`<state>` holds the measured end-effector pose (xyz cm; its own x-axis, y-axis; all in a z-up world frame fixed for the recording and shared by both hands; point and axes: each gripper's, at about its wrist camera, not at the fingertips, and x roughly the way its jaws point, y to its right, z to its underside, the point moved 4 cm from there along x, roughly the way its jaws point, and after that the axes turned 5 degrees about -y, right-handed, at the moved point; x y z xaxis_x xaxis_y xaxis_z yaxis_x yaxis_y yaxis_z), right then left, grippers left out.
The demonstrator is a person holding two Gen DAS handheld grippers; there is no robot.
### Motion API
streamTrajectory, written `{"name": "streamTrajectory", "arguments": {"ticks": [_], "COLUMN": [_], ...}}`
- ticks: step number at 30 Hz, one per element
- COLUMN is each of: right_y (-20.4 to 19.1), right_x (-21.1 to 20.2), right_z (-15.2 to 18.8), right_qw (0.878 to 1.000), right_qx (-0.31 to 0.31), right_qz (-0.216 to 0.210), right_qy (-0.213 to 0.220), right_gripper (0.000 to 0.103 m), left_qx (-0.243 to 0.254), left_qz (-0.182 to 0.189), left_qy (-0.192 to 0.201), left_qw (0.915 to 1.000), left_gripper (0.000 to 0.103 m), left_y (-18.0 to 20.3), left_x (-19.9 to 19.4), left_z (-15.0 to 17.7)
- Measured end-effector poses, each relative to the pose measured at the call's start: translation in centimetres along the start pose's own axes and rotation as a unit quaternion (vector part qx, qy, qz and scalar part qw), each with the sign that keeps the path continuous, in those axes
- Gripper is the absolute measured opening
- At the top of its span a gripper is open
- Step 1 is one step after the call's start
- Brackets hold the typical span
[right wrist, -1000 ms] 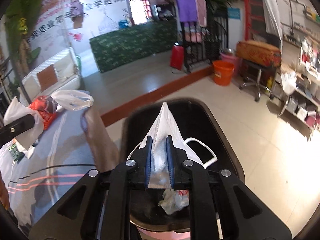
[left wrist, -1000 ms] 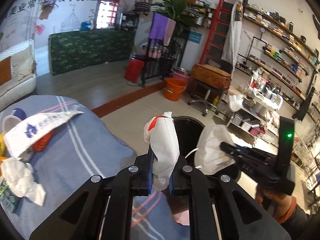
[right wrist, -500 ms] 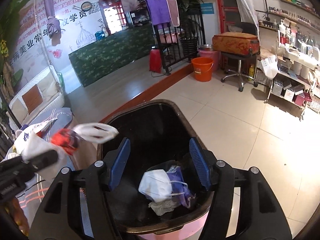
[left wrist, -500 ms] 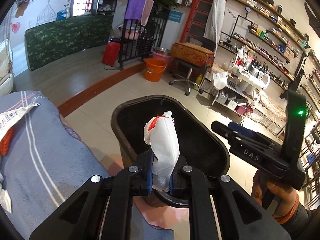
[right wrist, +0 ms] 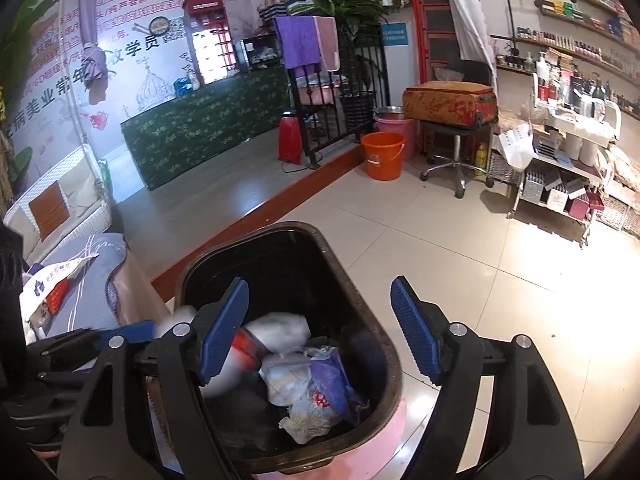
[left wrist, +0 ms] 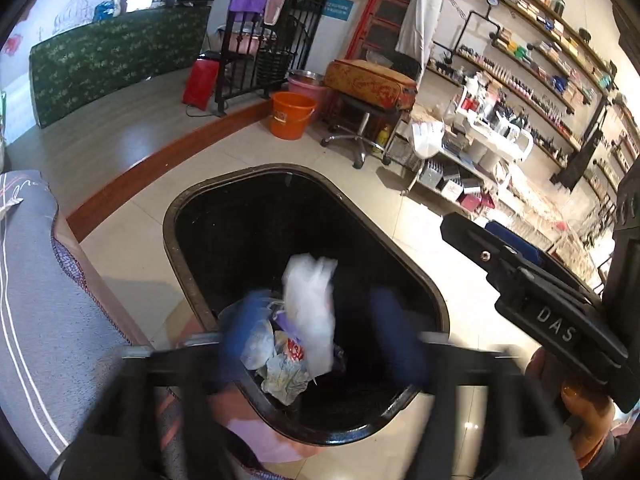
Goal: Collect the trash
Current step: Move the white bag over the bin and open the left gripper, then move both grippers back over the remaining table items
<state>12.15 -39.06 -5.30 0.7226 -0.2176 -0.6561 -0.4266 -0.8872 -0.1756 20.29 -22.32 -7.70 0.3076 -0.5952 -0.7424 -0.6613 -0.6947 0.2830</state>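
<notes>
Over the black bin [left wrist: 416,280] both pairs of jaws are spreading apart. The left gripper [left wrist: 320,344] is blurred with motion, its blue pads wide of a white bag [left wrist: 310,308] that hangs between them without being pressed; the bag is streaked, apparently dropping free, its long axis roughly upright and pointing into the bin. The right gripper [right wrist: 320,332] is sharp, its jaws opening with nothing between them, and it hangs above the near rim of the bin, seen again from the left camera at the right edge, held by a hand [left wrist: 580,404]. Straight below and ahead of both lies the trash pile [right wrist: 312,384]: a white mask or wad, a purple and red printed wrapper, crumpled grey paper. In the right view the white bag, with a red patch, lies at the pile's left side against the bin wall. The bin itself is dark inside with a pink outer skirt, and stands on pale floor tiles just beside a bed [right wrist: 92,280] with a grey striped cover. On that bed, off to the left and behind the left gripper, another white printed bag [right wrist: 52,284] waits with something orange under it. My guess is that piece comes next, and the left hand is nearer to it.
</notes>
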Motion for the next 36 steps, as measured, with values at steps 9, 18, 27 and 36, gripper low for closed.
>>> {"name": "streamTrajectory", "arguments": {"ticks": [9, 18, 27, 36], "right_y": [0.1, -2.2, -4.2, -10.1], "right_x": [0.5, 1.0, 1.3, 1.3], "right_z": [0.0, -0.3, 0.4, 1.2], "right_qw": [1.000, 0.999, 0.997, 0.988], "right_qx": [0.019, 0.004, -0.002, -0.052], "right_qz": [-0.002, -0.027, -0.064, -0.128], "right_qy": [-0.008, -0.017, -0.041, -0.062], "right_gripper": [0.081, 0.086, 0.086, 0.086], "left_qx": [-0.013, -0.026, -0.093, -0.136], "left_qz": [-0.020, -0.065, -0.085, -0.134], "left_qy": [0.003, 0.028, 0.043, 0.066], "left_qw": [0.9997, 0.9972, 0.9912, 0.9794], "left_gripper": [0.094, 0.097, 0.097, 0.097], "left_y": [-1.1, -3.1, -7.2, -11.0], "left_x": [-1.7, -4.8, -8.5, -12.5], "left_z": [1.4, 2.4, 4.0, 6.4]}}
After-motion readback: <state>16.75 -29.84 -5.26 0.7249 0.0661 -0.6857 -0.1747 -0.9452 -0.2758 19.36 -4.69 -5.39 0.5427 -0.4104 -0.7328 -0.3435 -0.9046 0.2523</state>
